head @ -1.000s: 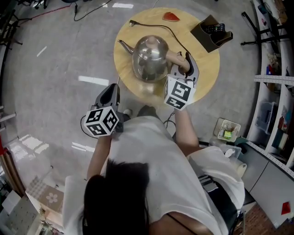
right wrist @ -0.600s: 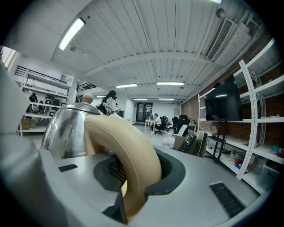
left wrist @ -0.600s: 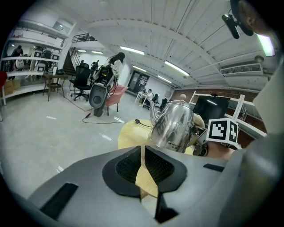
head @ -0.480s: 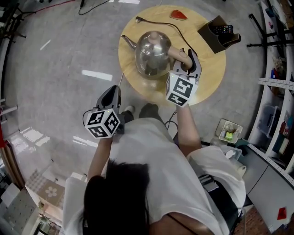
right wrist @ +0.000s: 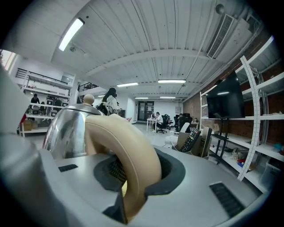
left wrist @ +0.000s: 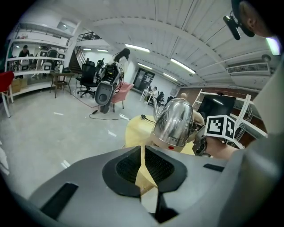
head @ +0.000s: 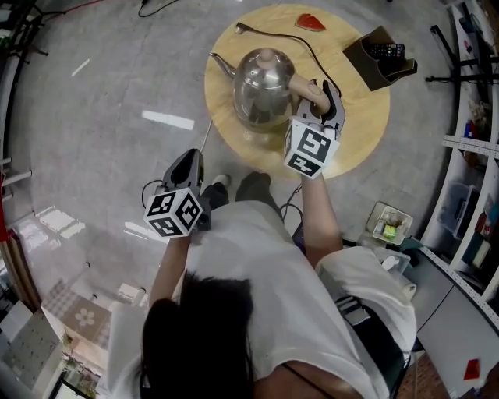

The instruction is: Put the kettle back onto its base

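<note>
one wide grey floor [head: 101, 86] fills most of the head view, and the person in a white shirt [head: 257, 273] stands on it at the near edge of a round wooden table [head: 366, 132].

near the middle of that table is the steel kettle [head: 263, 86], upright, its spout toward the left of the head view and its beige handle [head: 304, 90] toward the person. in the left gripper view a beige band with a red dot runs round its foot; whether that is the base, and whether the kettle is seated or just above the top, i cannot tell.

the right gripper [head: 321, 100] reaches in over the table edge and pinches the handle. in the right gripper view the beige arch [right wrist: 128, 150] sits between the dark pads, pressed on both sides, with the kettle body [right wrist: 66, 131] just behind.

the left gripper [head: 185, 167] hangs over the floor, well apart from the kettle and off the table's left edge. its jaws are pressed almost together, only a thin slit between the pads, and nothing is held there.

a dark open box [head: 378, 56] stands at the table's far right edge with a remote [head: 387, 51] in it. a black cord [head: 288, 40] curves from a plug at the far edge toward the kettle. a small red object [head: 309, 21] lies at the far rim.
</note>
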Available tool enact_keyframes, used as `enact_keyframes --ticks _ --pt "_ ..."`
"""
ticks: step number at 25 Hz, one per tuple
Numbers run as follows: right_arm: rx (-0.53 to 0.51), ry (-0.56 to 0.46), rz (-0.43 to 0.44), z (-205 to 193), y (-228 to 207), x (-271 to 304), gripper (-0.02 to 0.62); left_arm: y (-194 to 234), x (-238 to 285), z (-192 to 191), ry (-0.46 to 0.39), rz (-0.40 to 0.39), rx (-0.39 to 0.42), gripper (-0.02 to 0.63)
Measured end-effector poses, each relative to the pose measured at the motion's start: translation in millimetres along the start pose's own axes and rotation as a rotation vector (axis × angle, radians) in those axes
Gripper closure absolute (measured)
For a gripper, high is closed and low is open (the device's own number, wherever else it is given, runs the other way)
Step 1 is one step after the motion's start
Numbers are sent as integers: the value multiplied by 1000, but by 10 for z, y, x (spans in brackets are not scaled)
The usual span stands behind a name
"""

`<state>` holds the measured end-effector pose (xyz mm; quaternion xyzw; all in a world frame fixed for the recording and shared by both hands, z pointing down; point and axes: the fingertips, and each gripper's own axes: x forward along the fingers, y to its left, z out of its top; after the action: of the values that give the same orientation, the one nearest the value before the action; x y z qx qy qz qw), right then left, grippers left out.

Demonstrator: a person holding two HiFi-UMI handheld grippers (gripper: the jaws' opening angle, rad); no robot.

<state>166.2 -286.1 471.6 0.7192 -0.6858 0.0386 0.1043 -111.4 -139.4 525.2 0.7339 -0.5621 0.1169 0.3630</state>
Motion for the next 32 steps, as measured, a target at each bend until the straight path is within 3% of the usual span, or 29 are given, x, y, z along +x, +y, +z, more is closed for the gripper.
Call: enact_keyframes --ticks 32 --pt "-16 49 -15 -303 135 -93 503 167 -35 -94 25 23 -10 560"
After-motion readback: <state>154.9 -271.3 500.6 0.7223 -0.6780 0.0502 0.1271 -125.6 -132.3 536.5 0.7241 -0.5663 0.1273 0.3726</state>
